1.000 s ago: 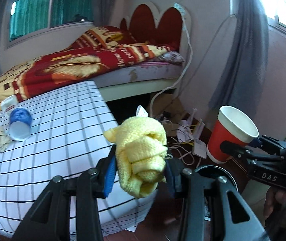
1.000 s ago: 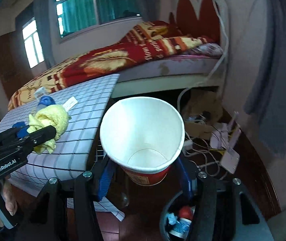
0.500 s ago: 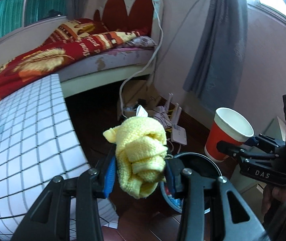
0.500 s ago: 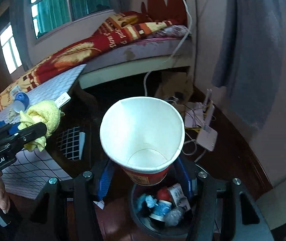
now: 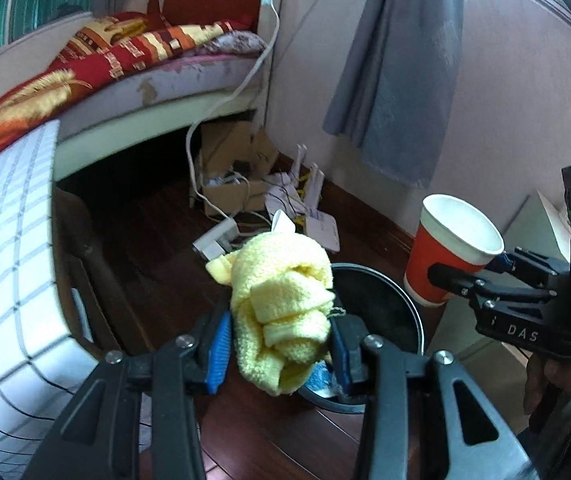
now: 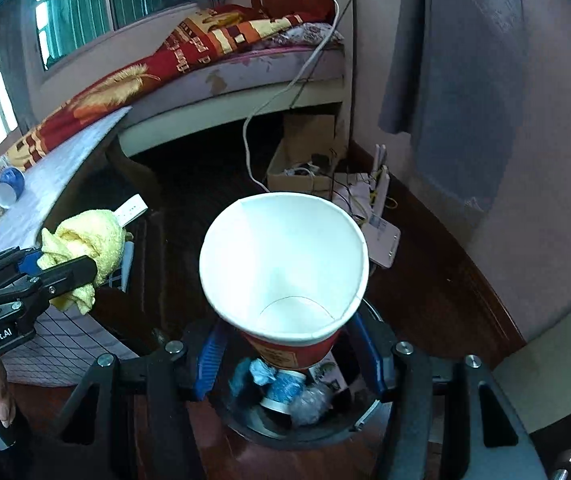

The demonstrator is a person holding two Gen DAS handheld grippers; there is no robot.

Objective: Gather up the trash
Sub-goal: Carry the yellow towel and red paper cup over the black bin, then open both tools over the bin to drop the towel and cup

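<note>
I see a bed (image 6: 221, 68) with a red patterned blanket (image 5: 97, 64) against the far pink wall (image 5: 497, 92), grey curtain (image 5: 397, 80) right, dark wood floor (image 5: 157, 280), daylit windows (image 6: 97, 4) left.

Bin (image 6: 245, 428) on the floor with trash (image 6: 285, 390) in it, cup (image 6: 285, 268) right above the bin, cloth (image 5: 281, 304) left of the cup, table (image 5: 1, 260) further left, bed (image 5: 133, 80) behind.

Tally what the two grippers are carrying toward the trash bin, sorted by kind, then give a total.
Yellow cloth, in the left gripper: 1
Red paper cup, in the right gripper: 1
Total carried: 2
Both hang above the black trash bin.
</note>
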